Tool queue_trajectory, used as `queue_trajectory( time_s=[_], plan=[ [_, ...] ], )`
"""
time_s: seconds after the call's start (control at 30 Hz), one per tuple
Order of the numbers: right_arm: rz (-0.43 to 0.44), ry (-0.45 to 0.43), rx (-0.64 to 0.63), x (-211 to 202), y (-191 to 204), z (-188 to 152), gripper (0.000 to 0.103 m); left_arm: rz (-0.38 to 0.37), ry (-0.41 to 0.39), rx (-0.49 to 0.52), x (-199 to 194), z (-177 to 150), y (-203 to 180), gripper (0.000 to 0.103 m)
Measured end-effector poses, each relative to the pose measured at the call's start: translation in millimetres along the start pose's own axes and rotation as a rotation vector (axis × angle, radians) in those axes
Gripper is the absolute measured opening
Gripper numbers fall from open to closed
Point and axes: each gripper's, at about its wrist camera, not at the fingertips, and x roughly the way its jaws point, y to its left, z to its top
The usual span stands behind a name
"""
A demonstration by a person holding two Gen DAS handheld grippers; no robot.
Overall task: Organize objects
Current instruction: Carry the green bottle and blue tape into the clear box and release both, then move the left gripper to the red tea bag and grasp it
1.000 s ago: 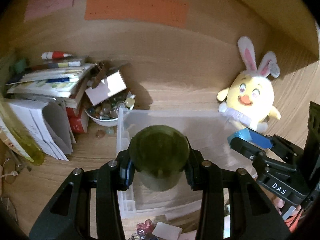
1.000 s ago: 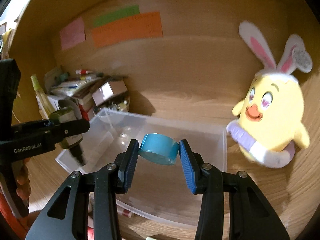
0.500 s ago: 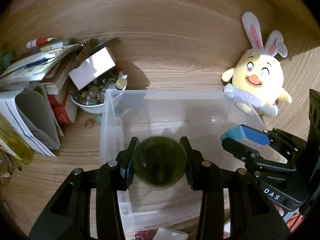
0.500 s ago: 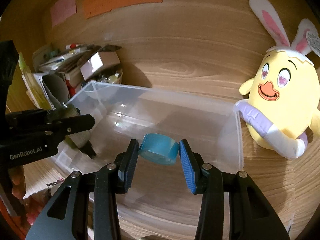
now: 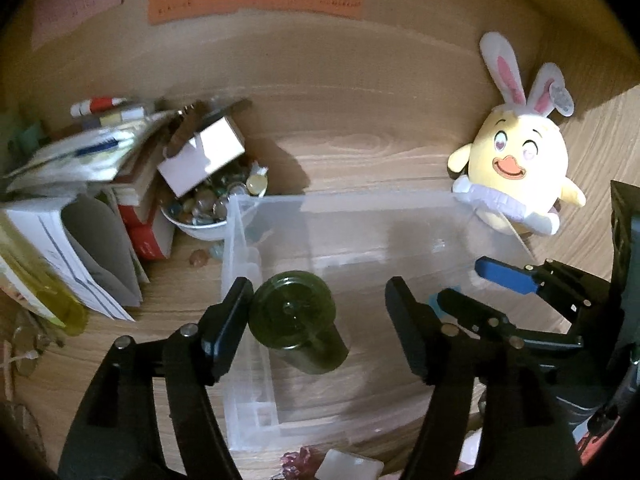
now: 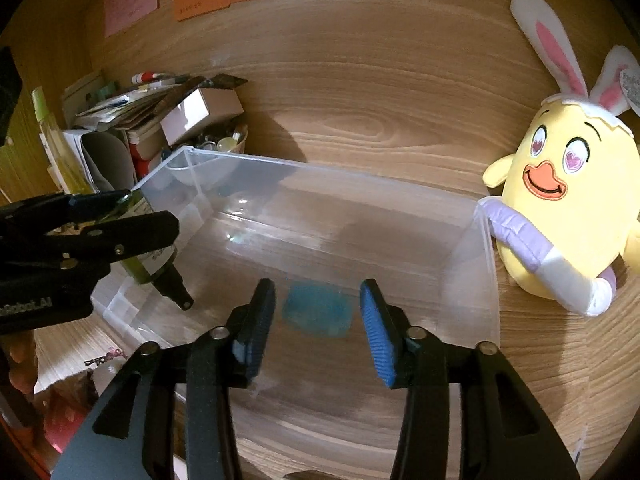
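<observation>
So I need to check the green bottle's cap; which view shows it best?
The left wrist view: the green bottle sits centred, cap toward the camera, unobstructed. In the right wrist view the left gripper hides most of it.

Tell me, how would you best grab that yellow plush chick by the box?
Probably by its tall bunny ears, coming from above. The plush chick sits upright beside the clear box, its round body looks wider than the jaws, and the ears stand free on top.
</observation>
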Motion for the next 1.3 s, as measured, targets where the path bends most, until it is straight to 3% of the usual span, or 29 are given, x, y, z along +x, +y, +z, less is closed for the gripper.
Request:
queue_trajectory(
  time_s=[0.1, 0.27, 0.43, 0.9, 1.3],
  plan=[
    [-0.013, -0.031, -0.002, -8, 2, 2, 0.061, 0.007, -0.026, 0.007, -10, 2, -1, 0.074],
    [-0.017, -0.057, -0.003, -22, 3, 6, 0.069, 0.027, -0.061, 0.023, -26, 2, -4, 0.078],
    [-0.014, -0.087, 0.006, -40, 5, 6, 0.075, 0.045, -0.105, 0.033, -46, 0, -6, 0.091],
    [-0.019, -0.145, 0.006, -89, 15, -19, 0.082, 0.051, -0.168, 0.081, -95, -26, -12, 0.098],
    [-0.038, -0.132, 0.054, -108, 11, -54, 0.082, 0.064, -0.119, 0.073, -106, -69, 1, 0.098]
  ],
)
